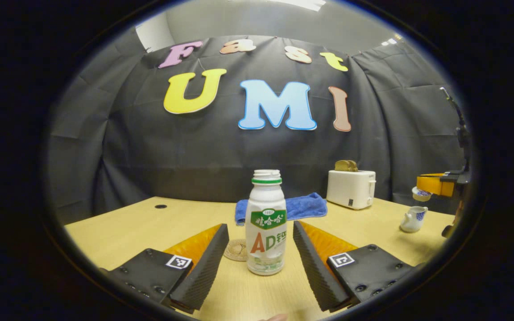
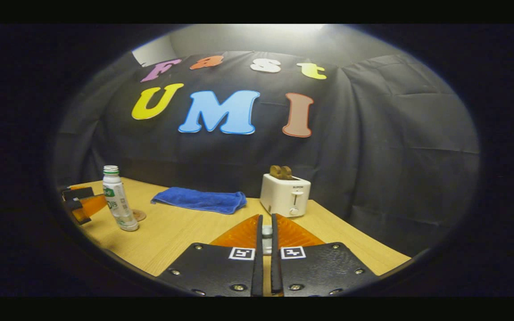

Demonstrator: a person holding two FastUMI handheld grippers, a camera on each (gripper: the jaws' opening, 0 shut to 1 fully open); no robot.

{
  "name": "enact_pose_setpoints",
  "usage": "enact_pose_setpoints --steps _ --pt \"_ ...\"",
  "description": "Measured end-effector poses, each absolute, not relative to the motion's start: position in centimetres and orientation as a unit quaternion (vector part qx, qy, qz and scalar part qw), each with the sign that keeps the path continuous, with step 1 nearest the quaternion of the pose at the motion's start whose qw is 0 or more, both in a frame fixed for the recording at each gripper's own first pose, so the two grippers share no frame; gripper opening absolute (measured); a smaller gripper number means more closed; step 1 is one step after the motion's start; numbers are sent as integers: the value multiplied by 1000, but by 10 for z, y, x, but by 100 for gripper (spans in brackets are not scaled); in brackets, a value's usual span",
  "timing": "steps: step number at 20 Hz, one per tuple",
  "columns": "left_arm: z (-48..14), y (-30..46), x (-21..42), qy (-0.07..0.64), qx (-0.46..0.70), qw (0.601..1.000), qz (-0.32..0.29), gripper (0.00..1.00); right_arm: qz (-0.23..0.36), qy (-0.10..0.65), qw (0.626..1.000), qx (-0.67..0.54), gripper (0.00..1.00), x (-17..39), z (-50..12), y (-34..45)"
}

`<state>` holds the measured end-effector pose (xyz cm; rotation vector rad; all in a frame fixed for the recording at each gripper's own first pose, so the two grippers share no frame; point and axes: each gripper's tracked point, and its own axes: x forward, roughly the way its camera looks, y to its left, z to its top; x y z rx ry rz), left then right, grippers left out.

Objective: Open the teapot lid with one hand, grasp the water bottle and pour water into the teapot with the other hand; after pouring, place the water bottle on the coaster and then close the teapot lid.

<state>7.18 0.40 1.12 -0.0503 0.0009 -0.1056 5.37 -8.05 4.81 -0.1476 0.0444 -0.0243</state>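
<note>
— How far along?
— My left tongs point(image 1: 260, 254) gape around the white plastic water bottle point(image 1: 265, 223), lower centre, not gripping. Right tongs point(image 2: 266, 232) pinch the small white lid knob point(image 2: 267, 232). Pouring remains.

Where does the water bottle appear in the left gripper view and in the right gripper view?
Left gripper view: water bottle at centre, standing between the open fingers.
Right gripper view: water bottle at far left, upright on the table.
Shared landmark: the blue towel behind it.
</note>
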Motion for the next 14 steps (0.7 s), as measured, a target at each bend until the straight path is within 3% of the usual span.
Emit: enact_pose_setpoints --steps 7,8,9,12,14 --pt "-2 1 110 20 -9 999 -42 100 20 26 996 -80 7 50 41 -57" --pt "-3 0 116 23 -5 999 -43 95 20 25 996 -79 7 49 41 -57" --pt "-6 0 123 27 -4 999 -42 100 20 24 996 -79 7 49 42 -57" --pt "-20 -5 137 55 -5 997 -46 100 22 22 997 -76 7 46 43 -60" --pt "-18 -7 140 55 -3 997 -50 86 22 22 997 -73 7 44 42 -62"
